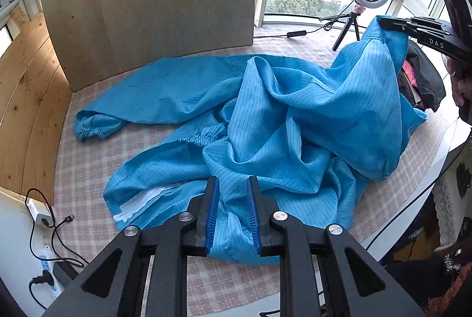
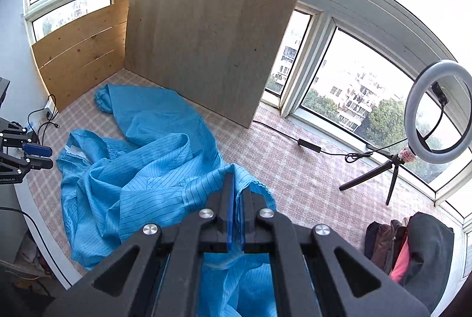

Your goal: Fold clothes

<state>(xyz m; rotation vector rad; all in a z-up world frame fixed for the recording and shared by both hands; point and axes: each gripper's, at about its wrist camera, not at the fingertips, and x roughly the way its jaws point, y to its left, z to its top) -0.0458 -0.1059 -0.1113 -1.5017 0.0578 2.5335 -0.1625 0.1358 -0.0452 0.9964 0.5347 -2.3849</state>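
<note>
Spreading looks underway: the blue garment [image 1: 265, 110] lies crumpled beside the wooden board [image 1: 147, 1], one edge lifted, pinched by the right gripper [image 2: 235, 199]; the left gripper [image 1: 233, 208] straddles cloth, jaws apart. Next: flatten it.

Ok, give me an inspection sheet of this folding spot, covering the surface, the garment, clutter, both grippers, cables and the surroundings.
Surface: pink checked cloth covering the table.
Job's things: blue striped garment, crumpled and unfolded; one elastic-cuffed sleeve lies stretched out flat; white zipper edge showing.
Clutter: pile of dark and pink clothes at the table's edge.
Grippers: left gripper open, fabric lying between its fingers; right gripper shut on a raised part of the garment.
Cables: black USB lead and power strip beside the table; ring light cord across the cloth.
Surroundings: ring light on a tripod, wooden boards, windows behind.
</note>
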